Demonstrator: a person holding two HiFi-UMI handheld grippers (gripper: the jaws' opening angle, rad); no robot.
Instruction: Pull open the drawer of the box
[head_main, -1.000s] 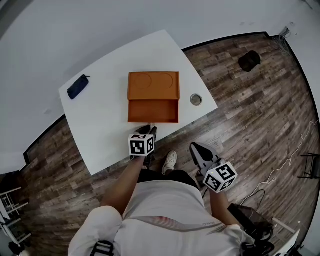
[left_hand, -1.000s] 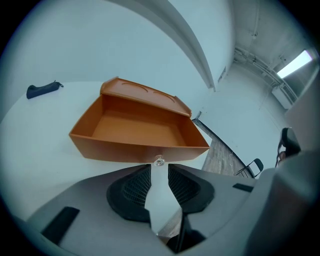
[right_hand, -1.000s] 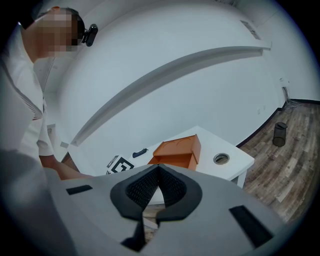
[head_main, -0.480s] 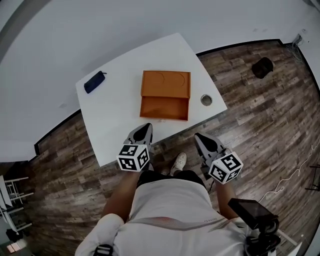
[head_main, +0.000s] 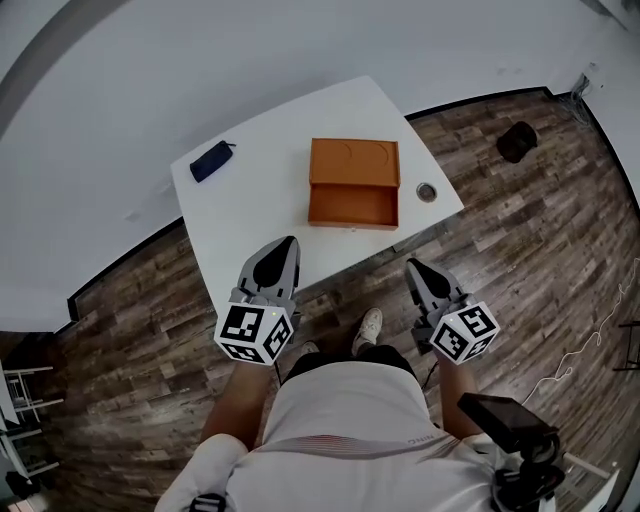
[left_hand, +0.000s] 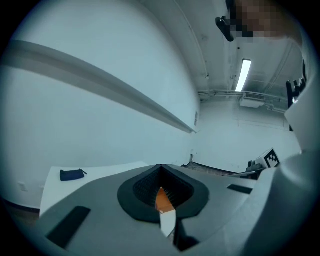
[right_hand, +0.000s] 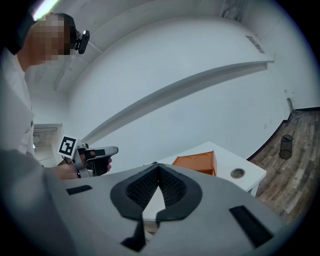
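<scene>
Sitting on the white surface (head_main: 260, 190), the flat orange box (head_main: 355, 160) shows its drawer (head_main: 352, 205) pulled out, so the job looks done, with the left tool (head_main: 285, 243) and right tool (head_main: 415, 266) shut, empty, well away from it.

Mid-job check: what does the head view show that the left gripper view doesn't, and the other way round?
Only the head view: the drawer pulled open from the box front, the small round object near the table's right edge, and the wood floor.

Only the left gripper view: the ceiling light, and a close look at the left gripper, jaws together with nothing held.

Both: the orange box, only a sliver in the gripper view, the dark blue pouch, the white table and the right gripper.
</scene>
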